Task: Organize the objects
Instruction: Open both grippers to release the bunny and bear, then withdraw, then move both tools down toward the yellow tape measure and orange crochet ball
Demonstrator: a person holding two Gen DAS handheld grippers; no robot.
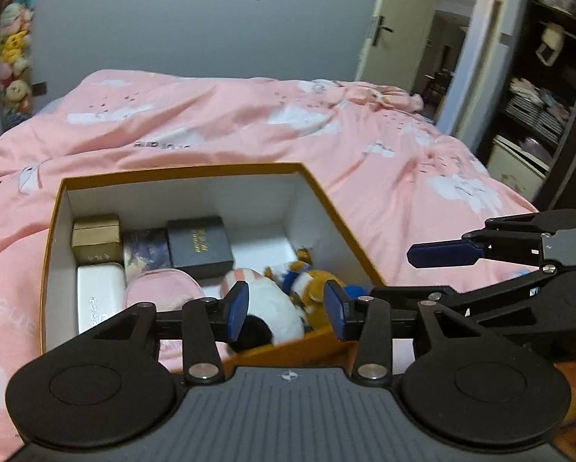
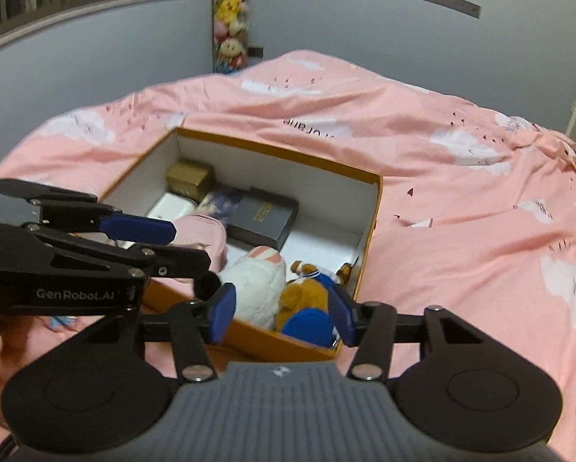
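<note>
Both tongs hang above the near edge of an orange box (image 1: 180, 171) that sits on a pink bedspread (image 1: 249, 115).

The left gripper (image 1: 286, 310) has its blue pads parted, with nothing pressed between them. Beyond and below its tips, inside the box, lies a white plush toy (image 1: 276, 304) with a pink striped top; it shows through the gap between the pads but is clear of them. Just to the right of that gap lies a brown plush toy (image 1: 314, 288) in blue and white clothing, partly behind the right-hand pad.

The right gripper (image 2: 284, 317) also stands open and empty. Through its gap the brown plush toy (image 2: 303, 296) shows, below and past the tips in the near corner of the box, with the white plush toy (image 2: 257, 285) beside it toward the left pad.

Farther ahead of both tongs, toward the far wall of the box, are a dark box (image 1: 199, 244), a gold box (image 1: 95, 236), a white case (image 1: 99, 296) and a pink pouch (image 1: 164, 292).

In the right wrist view, the left gripper reaches in from the left, over the box's near-left side.
</note>
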